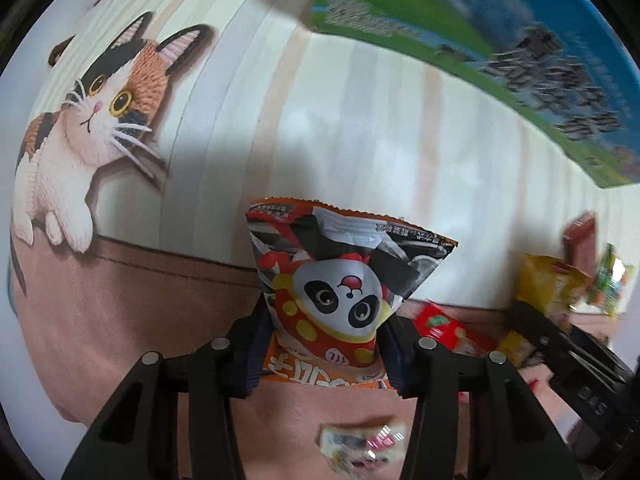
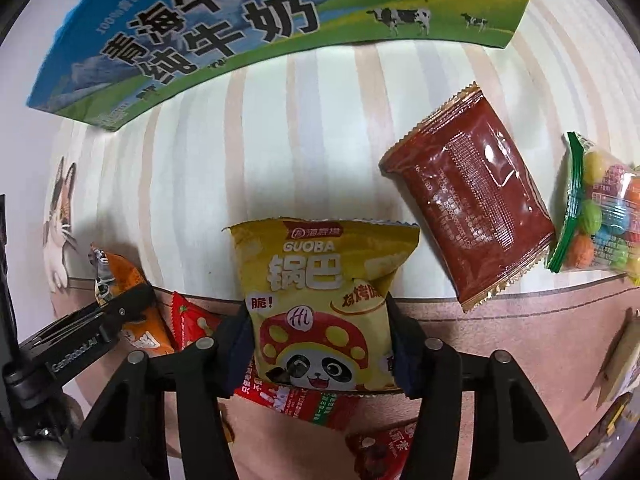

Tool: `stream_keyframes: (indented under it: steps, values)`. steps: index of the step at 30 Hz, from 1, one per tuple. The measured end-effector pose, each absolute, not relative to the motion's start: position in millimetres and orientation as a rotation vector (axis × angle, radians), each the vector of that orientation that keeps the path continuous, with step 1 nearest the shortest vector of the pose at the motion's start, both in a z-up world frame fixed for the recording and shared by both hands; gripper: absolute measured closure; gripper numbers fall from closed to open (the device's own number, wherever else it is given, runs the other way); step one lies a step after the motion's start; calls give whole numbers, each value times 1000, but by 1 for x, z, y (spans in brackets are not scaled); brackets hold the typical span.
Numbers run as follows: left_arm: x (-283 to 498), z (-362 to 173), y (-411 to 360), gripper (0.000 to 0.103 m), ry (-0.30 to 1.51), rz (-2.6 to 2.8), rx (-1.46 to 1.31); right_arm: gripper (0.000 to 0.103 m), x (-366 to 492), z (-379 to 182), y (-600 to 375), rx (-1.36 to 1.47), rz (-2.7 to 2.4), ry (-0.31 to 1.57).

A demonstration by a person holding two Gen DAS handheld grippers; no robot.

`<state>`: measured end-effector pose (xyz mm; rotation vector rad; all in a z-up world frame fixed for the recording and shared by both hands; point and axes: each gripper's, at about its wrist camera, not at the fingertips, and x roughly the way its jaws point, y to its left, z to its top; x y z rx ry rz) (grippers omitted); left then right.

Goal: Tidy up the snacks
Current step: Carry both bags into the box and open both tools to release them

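My left gripper (image 1: pixel 324 344) is shut on an orange panda snack bag (image 1: pixel 340 280) and holds it above the cat-print table mat. My right gripper (image 2: pixel 320 344) is shut on a yellow Guoba panda snack bag (image 2: pixel 320 300) just above other packets. The left gripper (image 2: pixel 120 312) with its orange bag (image 2: pixel 124 276) shows at the left of the right wrist view. A blue-green milk carton box (image 2: pixel 240 28) stands at the far side; it also shows in the left wrist view (image 1: pixel 480 28).
A dark red packet (image 2: pixel 472 196) and a bag of coloured candies (image 2: pixel 600 216) lie at the right. Red packets (image 2: pixel 304 404) lie under the right gripper. A small shiny packet (image 1: pixel 360 444) lies below the left gripper. The mat shows a cat picture (image 1: pixel 92 128).
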<state>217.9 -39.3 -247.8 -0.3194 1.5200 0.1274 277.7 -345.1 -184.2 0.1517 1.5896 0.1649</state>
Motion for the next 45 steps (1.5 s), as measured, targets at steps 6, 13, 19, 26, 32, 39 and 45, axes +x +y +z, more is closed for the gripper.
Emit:
stream_keyframes:
  steps: [6, 13, 19, 26, 32, 39, 45]
  values:
    - [209, -187, -53, 58, 1439, 38, -370, 49, 271, -147, -353, 268, 232, 1570]
    - [237, -90, -61, 58, 1299, -84, -399, 49, 294, -58, -374, 384, 331, 1435]
    - [303, -41, -60, 58, 1253, -141, -336, 49, 355, 16, -386, 413, 345, 1293]
    - [408, -43, -50, 58, 1305, -71, -202, 49, 449, 17, -374, 345, 245, 1287]
    - [485, -79, -49, 58, 1404, -17, -105, 49, 494, -27, -376, 302, 158, 1381]
    - [528, -124, -46, 58, 1506, 39, -11, 49, 501, -73, -378, 281, 109, 1469]
    - [542, -150, -36, 55, 1571, 61, 4, 45, 500, -93, -369, 220, 113, 1518]
